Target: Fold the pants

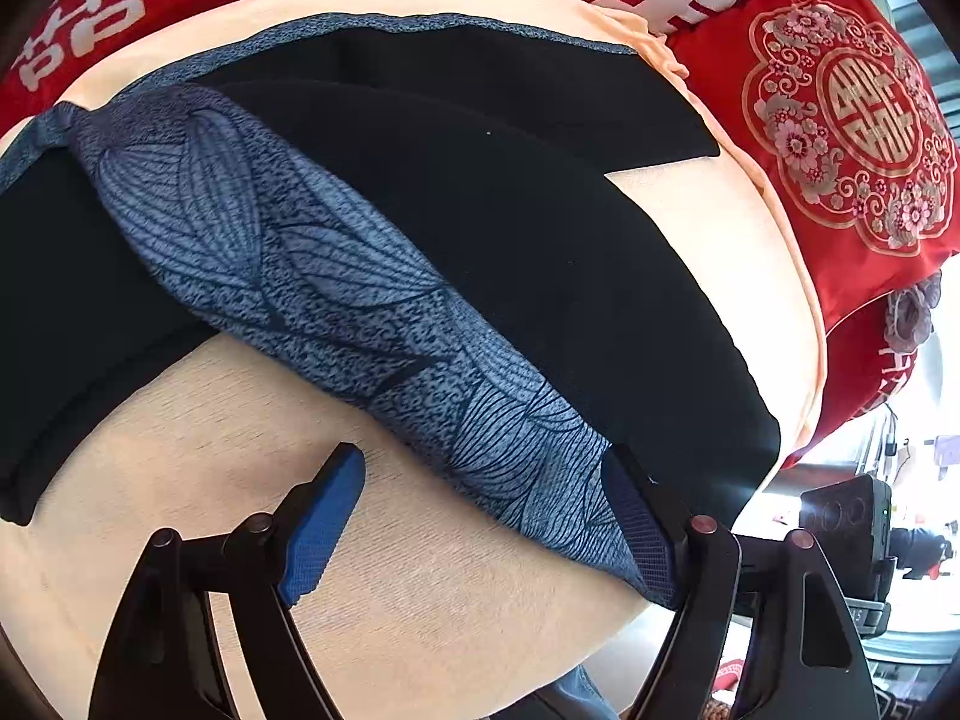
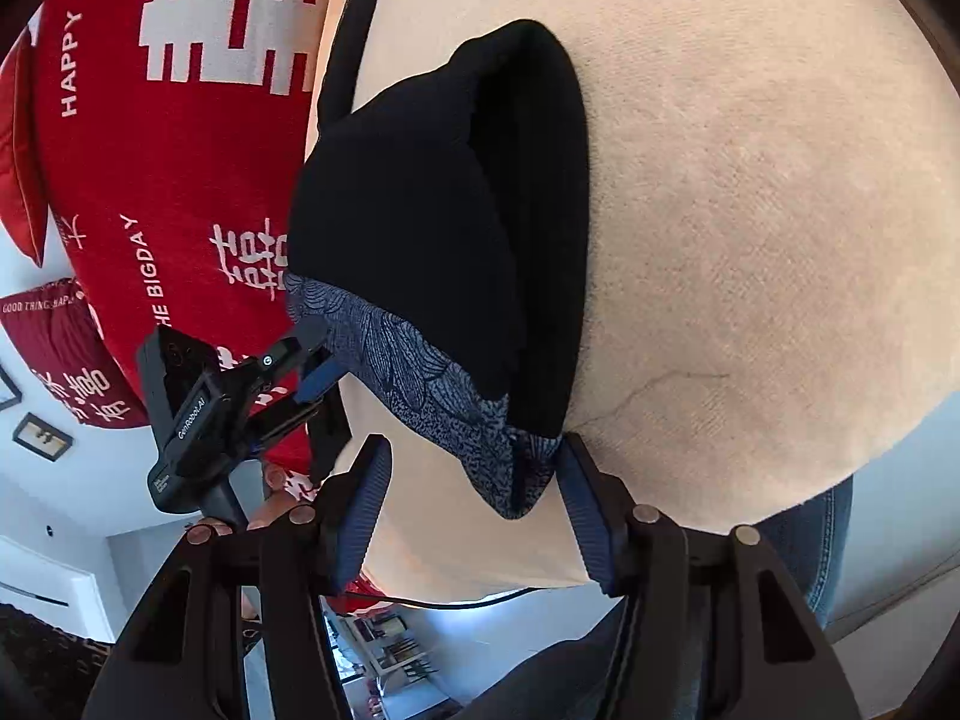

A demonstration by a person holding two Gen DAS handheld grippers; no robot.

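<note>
While the black pants (image 1: 540, 252) lie on the cream surface (image 1: 198, 456), we keep both claws spread. Our left claw (image 1: 486, 480) straddles their patterned waistband (image 1: 336, 276); our right claw (image 2: 474, 474) straddles its corner.

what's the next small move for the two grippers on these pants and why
Probably close both grippers on the waistband. The left gripper and the right gripper are both open, each with a blue pad touching or nearly touching the patterned waistband. The black pants lie flat on the cream cushion, so nothing is gripped for a fold.
</note>
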